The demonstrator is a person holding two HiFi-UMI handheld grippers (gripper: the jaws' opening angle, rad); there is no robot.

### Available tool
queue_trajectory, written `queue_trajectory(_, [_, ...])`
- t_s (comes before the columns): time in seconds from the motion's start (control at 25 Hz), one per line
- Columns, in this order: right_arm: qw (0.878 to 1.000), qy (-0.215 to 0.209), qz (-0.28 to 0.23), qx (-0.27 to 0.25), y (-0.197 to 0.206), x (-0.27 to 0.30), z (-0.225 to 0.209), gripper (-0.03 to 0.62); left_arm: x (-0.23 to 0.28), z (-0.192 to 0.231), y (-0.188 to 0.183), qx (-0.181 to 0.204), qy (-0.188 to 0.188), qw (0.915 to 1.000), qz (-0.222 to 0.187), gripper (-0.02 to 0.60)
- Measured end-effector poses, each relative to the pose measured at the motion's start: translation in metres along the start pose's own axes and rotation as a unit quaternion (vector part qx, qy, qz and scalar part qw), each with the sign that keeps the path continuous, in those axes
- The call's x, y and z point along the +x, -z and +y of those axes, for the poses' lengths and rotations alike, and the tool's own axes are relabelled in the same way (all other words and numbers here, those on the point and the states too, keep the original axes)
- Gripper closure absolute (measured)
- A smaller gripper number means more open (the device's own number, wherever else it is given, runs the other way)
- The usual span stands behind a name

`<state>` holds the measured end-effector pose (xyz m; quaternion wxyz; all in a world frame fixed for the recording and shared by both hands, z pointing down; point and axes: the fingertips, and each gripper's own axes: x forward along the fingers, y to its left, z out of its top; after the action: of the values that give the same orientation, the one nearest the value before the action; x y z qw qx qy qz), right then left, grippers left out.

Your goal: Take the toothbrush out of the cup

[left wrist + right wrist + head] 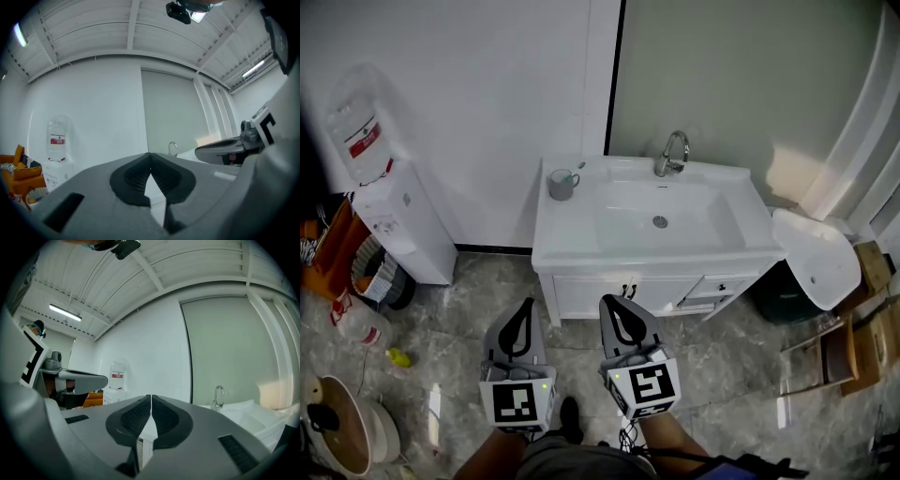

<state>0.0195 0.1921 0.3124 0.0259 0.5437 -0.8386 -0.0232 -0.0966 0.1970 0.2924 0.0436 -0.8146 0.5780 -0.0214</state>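
Observation:
A grey cup [563, 184] with a toothbrush [574, 173] standing in it sits on the back left corner of the white sink counter [572, 242]. My left gripper [528, 305] and right gripper [607, 302] hang side by side in front of the cabinet, well short of the cup, both pointing level at it. Each one is shut with nothing between the jaws. In the left gripper view the left gripper [150, 154] has its tips touching. In the right gripper view the right gripper [151, 397] is likewise closed, and the faucet [217, 397] shows to its right.
A water dispenser [398, 220] stands left of the sink cabinet [619, 292]. A chrome faucet [672, 155] rises behind the basin [661, 220]. A white chair [814, 255] and cardboard boxes [853, 342] crowd the right. Buckets and bags [347, 281] lie on the marble floor at left.

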Motion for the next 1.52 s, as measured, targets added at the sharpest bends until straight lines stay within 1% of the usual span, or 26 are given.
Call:
queue_trajectory(0.16, [1.000, 0.014, -0.005, -0.009, -0.012, 0.033, -0.007, 0.579, 0.031, 0.023, -0.007, 0.007, 0.005, 0.9995, -0.030, 0.568])
queue_trajectory(0.24, [1.000, 0.019, -0.009, -0.016, -0.017, 0.046, -0.008, 0.579, 0.044, 0.030, -0.016, 0.007, 0.014, 0.9991, -0.039, 0.568])
queue_trajectory(0.4, [0.999, 0.031, -0.009, -0.020, -0.022, 0.060, -0.013, 0.579, 0.060, 0.038, -0.013, -0.002, 0.023, 0.9991, -0.036, 0.568])
queue_trajectory(0.68, [0.998, 0.051, -0.007, -0.021, -0.018, 0.079, -0.037, 0.579, 0.089, 0.032, -0.002, -0.008, 0.043, 0.9986, -0.030, 0.568])
queue_trajectory(0.84, [0.998, 0.054, 0.023, -0.014, -0.007, 0.092, -0.051, 0.579, 0.112, 0.031, 0.002, -0.006, 0.045, 0.9986, -0.028, 0.568])
queue_trajectory(1.0, [0.999, 0.044, 0.006, -0.006, 0.003, 0.120, -0.070, 0.579, 0.142, 0.033, 0.013, -0.009, 0.038, 0.9991, -0.014, 0.568])
queue_trajectory(1.24, [0.999, 0.029, 0.020, 0.024, 0.026, 0.166, -0.109, 0.579, 0.201, 0.031, 0.034, -0.010, 0.030, 0.9994, 0.012, 0.568])
queue_trajectory(1.4, [1.000, 0.009, 0.021, 0.021, 0.035, 0.201, -0.135, 0.579, 0.240, 0.032, 0.037, -0.002, 0.017, 0.9997, 0.018, 0.568])
queue_trajectory(1.52, [0.999, -0.006, 0.018, 0.026, 0.035, 0.228, -0.156, 0.579, 0.267, 0.033, 0.036, 0.004, 0.003, 0.9997, 0.024, 0.568])
